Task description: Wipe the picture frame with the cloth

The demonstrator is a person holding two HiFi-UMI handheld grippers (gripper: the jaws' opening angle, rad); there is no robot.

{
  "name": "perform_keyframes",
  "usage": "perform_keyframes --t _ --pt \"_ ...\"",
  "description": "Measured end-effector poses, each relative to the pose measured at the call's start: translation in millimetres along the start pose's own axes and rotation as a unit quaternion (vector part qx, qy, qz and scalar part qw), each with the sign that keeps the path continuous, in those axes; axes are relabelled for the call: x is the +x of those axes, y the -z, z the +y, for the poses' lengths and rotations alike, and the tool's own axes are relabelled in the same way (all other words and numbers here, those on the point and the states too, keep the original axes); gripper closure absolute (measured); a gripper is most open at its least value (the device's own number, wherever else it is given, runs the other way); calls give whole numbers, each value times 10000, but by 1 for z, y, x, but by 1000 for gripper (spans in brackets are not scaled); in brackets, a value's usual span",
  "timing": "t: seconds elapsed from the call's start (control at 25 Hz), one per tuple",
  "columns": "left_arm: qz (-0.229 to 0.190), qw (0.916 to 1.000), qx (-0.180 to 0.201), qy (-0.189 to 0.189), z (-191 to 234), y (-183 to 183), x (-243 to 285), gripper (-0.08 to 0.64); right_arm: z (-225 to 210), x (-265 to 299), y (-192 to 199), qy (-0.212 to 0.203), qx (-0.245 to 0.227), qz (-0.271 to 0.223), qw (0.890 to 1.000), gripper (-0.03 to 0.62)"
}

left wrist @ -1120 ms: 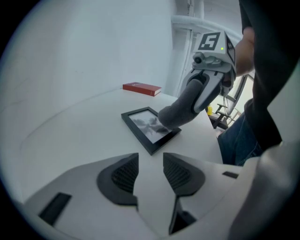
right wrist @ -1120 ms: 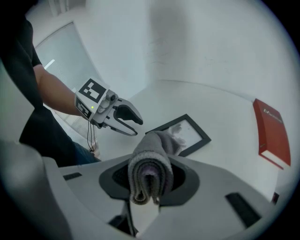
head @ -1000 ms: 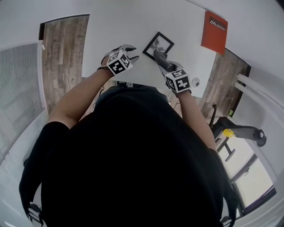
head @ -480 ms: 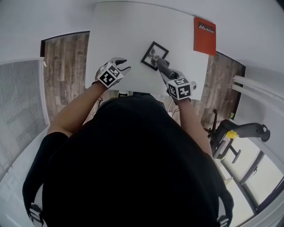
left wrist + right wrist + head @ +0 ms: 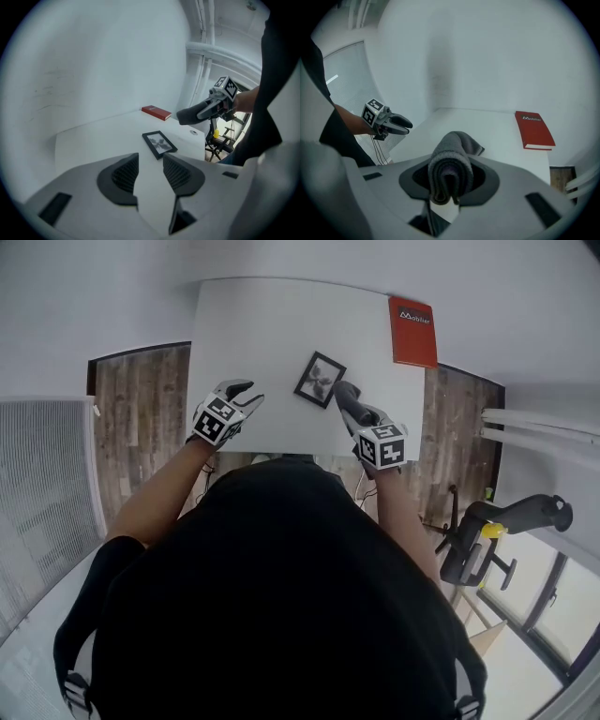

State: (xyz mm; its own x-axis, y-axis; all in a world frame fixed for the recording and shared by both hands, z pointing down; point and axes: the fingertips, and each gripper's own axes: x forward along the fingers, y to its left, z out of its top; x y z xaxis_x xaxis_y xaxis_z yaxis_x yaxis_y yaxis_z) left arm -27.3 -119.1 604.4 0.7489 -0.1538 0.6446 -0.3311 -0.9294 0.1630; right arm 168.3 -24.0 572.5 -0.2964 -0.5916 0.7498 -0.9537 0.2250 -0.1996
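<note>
A small black picture frame (image 5: 320, 380) with a grey print lies flat on the white table (image 5: 272, 324); it also shows in the left gripper view (image 5: 160, 144). My right gripper (image 5: 347, 397) hovers just right of the frame, shut on a folded grey cloth (image 5: 451, 161) that bulges out between its jaws. The cloth (image 5: 193, 113) hangs in the air above the table's right side. My left gripper (image 5: 244, 392) is held left of the frame, above the table's near edge. Its jaws (image 5: 151, 163) stand apart with nothing between them.
A red book (image 5: 413, 331) lies at the table's far right corner, also seen in the right gripper view (image 5: 534, 130). A round cable hole (image 5: 193, 132) sits near the table's right edge. A chair base (image 5: 478, 540) stands on the wooden floor to the right, a white grille (image 5: 42, 474) to the left.
Both grippers have lifted up and drawn back from the table. The cloth, which was over the frame's corner, now hangs beside it. The frame has not moved.
</note>
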Motion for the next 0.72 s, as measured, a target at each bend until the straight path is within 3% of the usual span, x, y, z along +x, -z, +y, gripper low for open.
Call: perform_keyframes --t 0.36,0.72 --pt "-182 9994 -196 -217 8 11 -34 394 0 -38 -18 330 221 -528 9978 486" --pt "-406 9977 -477 -252 6 23 -64 399 11 -55 -5 535 719 -795 9928 485"
